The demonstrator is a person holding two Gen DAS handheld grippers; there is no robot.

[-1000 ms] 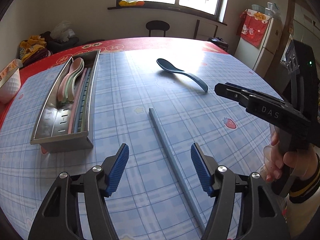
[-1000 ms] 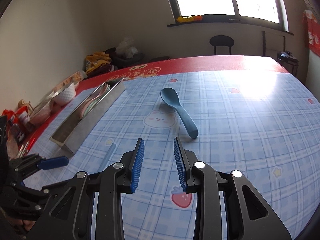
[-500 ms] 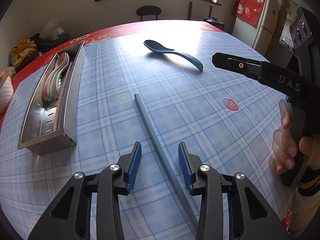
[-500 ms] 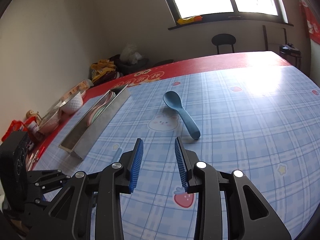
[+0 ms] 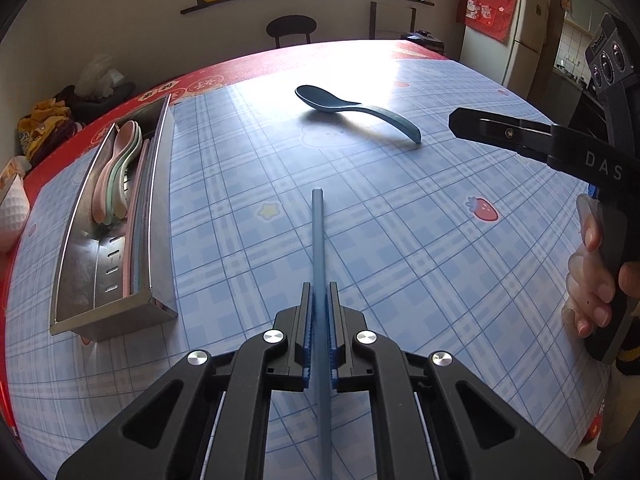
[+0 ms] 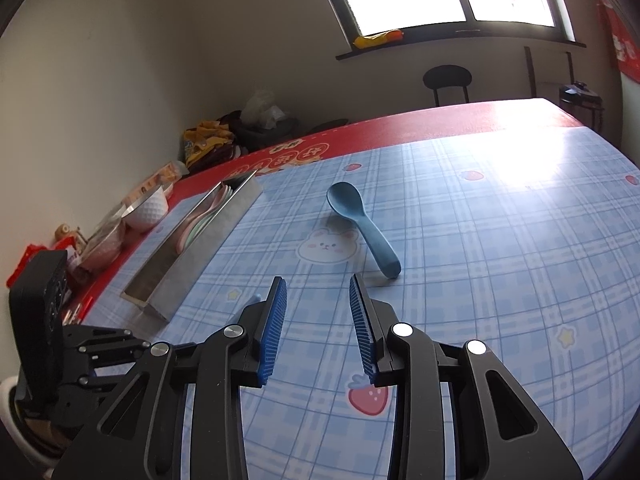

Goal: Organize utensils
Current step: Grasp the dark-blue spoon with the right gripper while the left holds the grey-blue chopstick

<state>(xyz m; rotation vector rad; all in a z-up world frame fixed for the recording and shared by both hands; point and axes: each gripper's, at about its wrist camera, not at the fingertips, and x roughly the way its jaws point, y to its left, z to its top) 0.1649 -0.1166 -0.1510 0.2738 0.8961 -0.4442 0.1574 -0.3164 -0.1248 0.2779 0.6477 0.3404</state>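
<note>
A long blue chopstick (image 5: 318, 240) lies on the checked tablecloth, pointing away from me. My left gripper (image 5: 319, 292) is shut on its near part, pads pressed against both sides. A blue spoon (image 5: 352, 110) lies farther back, bowl to the left. The steel utensil tray (image 5: 160, 216) at the left holds pink and green spoons (image 5: 120, 168) and pink chopsticks. My right gripper (image 6: 318, 292) stands open over bare cloth with nothing between its fingers, short of the spoon's (image 6: 360, 224) handle end. The tray (image 6: 208, 248) is to its left.
A white bowl (image 6: 146, 208) and small clutter sit along the table's left red border. A person's hand (image 5: 592, 280) holds the right gripper's handle at the right. A stool (image 5: 291, 28) and a fridge (image 5: 504, 28) stand beyond the table.
The left jaws closed from wide open onto the blue chopstick, which now runs straight along the gripper. The right gripper hardly moved.
</note>
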